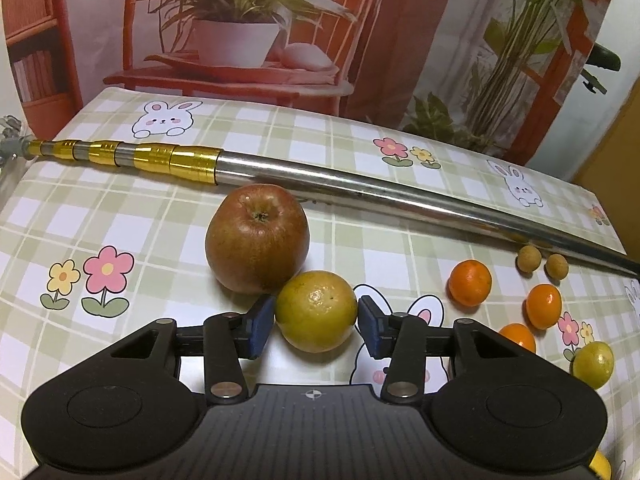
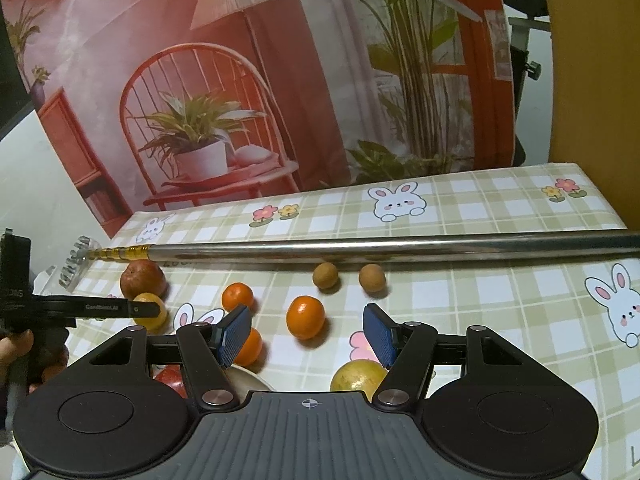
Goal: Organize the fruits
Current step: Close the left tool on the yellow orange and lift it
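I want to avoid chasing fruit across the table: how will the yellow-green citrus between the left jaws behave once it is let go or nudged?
The yellow-green citrus is round and sits on a flat tablecloth, so it will probably roll if nudged. The apple touching it may block rolling that way. Its rind looks firm, likely giving the left gripper decent hold.

On my checked-cloth surface (image 1: pixel 168 208) the long steel telescopic pole (image 1: pixel 360 190) lies across the back; the red-brown apple (image 1: pixel 258 238) sits just before it; the yellow-green citrus (image 1: pixel 316 311) touches the apple's near side, between my left fingers (image 1: pixel 256 330); three small orange mandarins (image 1: pixel 470 282) lie right of it; two tiny brown longans (image 1: pixel 529 258) lie beside the pole.
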Motion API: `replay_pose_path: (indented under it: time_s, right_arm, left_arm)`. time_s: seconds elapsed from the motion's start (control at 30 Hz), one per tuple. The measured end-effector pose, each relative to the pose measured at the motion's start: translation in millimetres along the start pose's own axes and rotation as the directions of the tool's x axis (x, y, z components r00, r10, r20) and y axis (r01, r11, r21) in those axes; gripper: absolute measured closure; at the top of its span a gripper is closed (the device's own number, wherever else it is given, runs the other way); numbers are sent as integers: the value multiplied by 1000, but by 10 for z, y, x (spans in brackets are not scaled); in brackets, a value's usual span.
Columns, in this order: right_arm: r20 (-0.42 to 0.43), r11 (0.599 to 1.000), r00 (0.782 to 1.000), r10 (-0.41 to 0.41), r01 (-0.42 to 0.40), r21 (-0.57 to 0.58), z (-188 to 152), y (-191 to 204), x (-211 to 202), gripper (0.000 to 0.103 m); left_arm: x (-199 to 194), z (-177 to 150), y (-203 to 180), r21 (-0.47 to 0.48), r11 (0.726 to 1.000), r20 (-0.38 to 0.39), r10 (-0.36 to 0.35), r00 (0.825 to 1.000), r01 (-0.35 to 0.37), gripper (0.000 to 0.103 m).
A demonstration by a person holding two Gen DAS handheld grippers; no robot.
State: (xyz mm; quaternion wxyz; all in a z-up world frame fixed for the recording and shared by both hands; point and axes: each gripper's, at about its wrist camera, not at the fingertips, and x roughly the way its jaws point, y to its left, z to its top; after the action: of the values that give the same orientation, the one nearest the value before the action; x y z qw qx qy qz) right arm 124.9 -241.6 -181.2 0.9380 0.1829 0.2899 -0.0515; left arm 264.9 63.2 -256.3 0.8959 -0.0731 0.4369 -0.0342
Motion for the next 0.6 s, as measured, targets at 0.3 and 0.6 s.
replay_pose_path:
  time_s: [0.3,0.6]
  right_arm:
    - [-1,1000,1000,2,-2,6,-14,-19,-6,43]
    - [0,1000,1000,1,-1,15,-31,-13,-45,43]
  left_arm:
    - [40,-33,-10,-12,1000,-21,11,1000,-11,55]
    - [-367,-303,91,-11,1000,2,-22,1000,22,55]
